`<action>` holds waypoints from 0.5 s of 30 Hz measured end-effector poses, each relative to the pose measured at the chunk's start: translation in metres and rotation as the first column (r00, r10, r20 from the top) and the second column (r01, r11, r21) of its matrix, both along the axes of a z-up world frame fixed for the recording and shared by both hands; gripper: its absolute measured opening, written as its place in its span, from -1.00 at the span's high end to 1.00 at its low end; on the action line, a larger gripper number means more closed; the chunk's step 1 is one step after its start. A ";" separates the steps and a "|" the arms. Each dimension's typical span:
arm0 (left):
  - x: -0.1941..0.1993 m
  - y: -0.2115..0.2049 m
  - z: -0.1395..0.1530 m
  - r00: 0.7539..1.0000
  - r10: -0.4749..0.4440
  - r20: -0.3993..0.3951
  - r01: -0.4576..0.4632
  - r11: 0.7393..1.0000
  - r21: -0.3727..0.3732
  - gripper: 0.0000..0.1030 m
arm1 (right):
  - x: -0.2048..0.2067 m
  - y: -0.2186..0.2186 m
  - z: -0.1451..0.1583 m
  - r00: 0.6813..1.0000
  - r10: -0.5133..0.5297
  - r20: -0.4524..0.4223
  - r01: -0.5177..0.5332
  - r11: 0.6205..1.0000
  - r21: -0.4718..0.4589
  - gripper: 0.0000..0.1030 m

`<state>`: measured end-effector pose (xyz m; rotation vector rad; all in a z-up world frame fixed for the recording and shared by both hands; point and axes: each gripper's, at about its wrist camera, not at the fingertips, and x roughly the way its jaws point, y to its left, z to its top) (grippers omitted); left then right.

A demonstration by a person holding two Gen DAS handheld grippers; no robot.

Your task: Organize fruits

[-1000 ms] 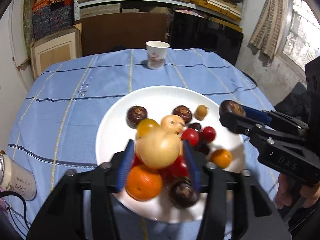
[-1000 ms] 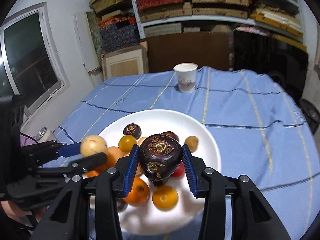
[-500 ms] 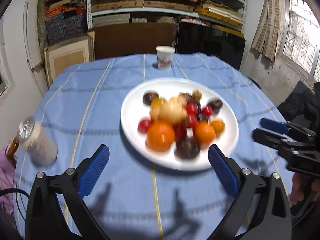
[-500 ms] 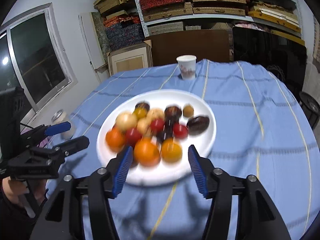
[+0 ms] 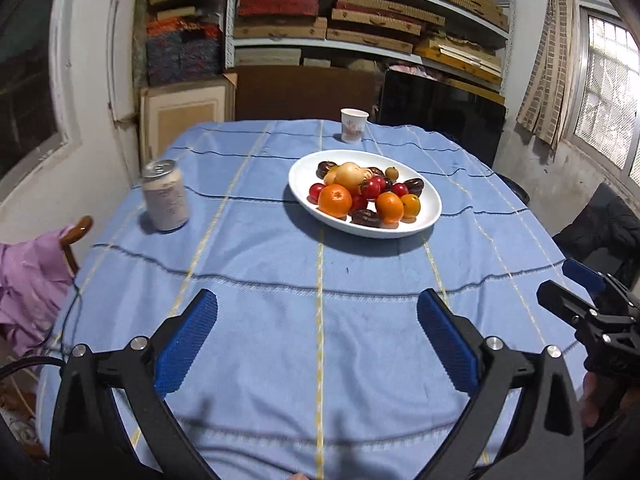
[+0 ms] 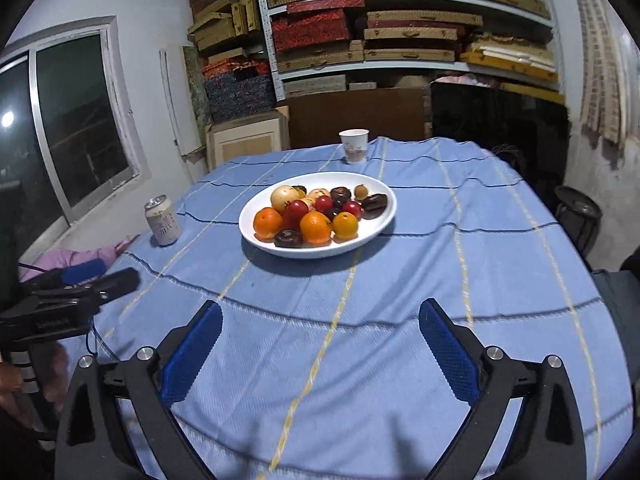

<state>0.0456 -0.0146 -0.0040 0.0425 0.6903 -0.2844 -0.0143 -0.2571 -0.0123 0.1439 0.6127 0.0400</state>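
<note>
Resting piled on the white plate, all the fruits, with both tools drawn back and empty.

Left of the plate: drink can upright on the blue-clothed worktop, well apart from the plate; purple cloth further left, off the worktop edge. Nearer than the plate, on its left side: left tool, jaws spread wide, blue pads gripping nothing, over bare cloth. On the plate itself: oranges at the near rim, red fruits and a pale round one behind, dark brown ones toward the right rim. Beyond the plate: paper cup, upright near the far worktop edge. Nearer than the plate, on its right side: right tool, jaws likewise wide apart, holding nothing.
</note>
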 end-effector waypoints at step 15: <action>-0.047 0.006 0.014 0.998 0.002 0.058 -0.004 0.999 0.034 -0.90 | -0.039 -0.009 0.007 0.999 -0.046 0.022 0.047 0.998 -0.034 -0.93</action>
